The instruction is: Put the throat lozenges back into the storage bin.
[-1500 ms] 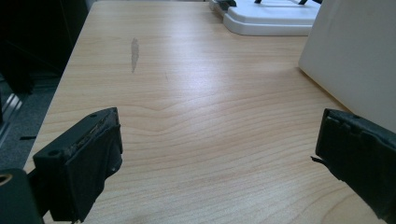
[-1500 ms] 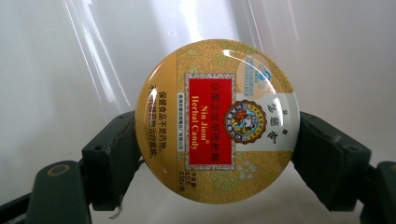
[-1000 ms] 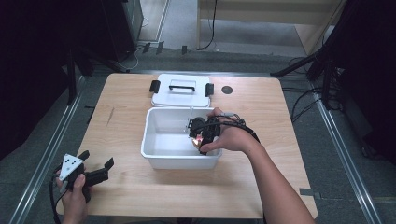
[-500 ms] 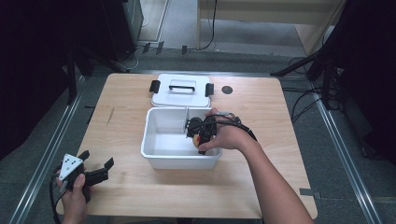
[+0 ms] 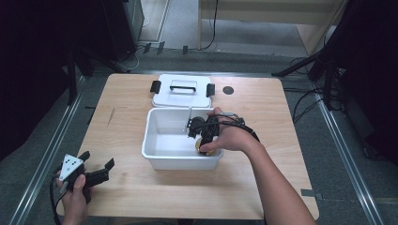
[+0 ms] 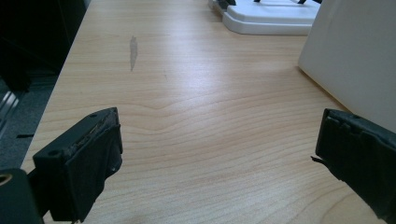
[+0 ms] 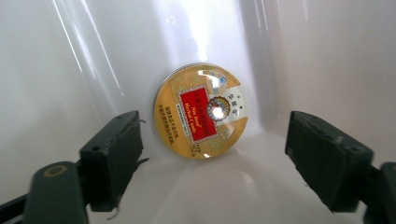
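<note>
- High view: right gripper (image 5: 201, 136) dipped into white bin (image 5: 159, 159) mid-frame, far nearer the round tin (image 5: 204, 146) than left gripper (image 5: 96, 173), idle lower left.
- Left gripper view: spread wide over bare table (image 6: 187, 93).
- Right gripper view: parted wide, empty; tin (image 7: 201, 111) dead ahead at centre, leaning against the bin's corner.

Round gold tin (image 7: 201, 111) (red label) lies in white bin (image 5: 159, 123).

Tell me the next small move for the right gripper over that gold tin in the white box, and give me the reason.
Probably ease the right gripper forward until its jaws flank the round gold tin, then close. The jaws stand wide open with nothing between them, and the tin lies just beyond them in a corner of the white box. The left gripper sits open at the table's near edge, far from the box.
</note>
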### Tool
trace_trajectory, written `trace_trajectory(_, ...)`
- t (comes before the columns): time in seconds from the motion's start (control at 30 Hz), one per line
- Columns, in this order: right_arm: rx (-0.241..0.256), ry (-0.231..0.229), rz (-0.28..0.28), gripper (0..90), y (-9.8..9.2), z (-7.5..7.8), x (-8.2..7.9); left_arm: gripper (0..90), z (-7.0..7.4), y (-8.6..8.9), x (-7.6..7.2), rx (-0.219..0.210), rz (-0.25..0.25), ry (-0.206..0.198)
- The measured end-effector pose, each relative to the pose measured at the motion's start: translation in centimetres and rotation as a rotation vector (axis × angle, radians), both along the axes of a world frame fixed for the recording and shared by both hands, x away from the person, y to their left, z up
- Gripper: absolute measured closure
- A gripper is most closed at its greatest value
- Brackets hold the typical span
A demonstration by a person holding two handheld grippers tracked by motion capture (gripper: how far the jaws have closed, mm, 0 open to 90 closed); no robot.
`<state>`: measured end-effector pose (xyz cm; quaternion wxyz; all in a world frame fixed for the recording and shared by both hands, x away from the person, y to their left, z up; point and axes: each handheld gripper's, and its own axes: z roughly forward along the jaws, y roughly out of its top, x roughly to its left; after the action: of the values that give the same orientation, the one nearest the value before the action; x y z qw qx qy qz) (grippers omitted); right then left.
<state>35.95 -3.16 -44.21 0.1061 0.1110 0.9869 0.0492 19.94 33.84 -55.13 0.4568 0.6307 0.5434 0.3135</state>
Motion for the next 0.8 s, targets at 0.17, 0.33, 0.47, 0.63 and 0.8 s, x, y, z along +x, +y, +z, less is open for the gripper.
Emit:
trace_trajectory(0.17, 0.073, -0.019, -0.014, 22.2, -0.4, 1.4, -0.2, 1.1, 0.0, 0.0, 0.0, 0.0, 0.002, 0.001)
trace_trajectory(0.33, 0.154, -0.053, -0.07, 20.5, -1.3, 3.2, -0.5, 1.1, 0.0, 0.0, 0.0, 0.001, 0.003, 0.001)
trace_trajectory(0.47, 0.189, -0.07, -0.109, 18.6, -2.2, 4.2, -0.7, 1.1, 0.0, 0.0, 0.0, 0.001, 0.002, 0.001)
trace_trajectory(0.63, 0.236, -0.114, -0.162, 18.5, -3.7, 5.1, -0.7, 1.2, 0.0, 0.0, 0.0, 0.002, 0.003, 0.0)
trace_trajectory(0.8, 0.286, -0.138, -0.221, 18.5, -5.3, 5.5, -0.7, 1.1, 0.0, 0.0, 0.0, 0.002, 0.003, 0.0)
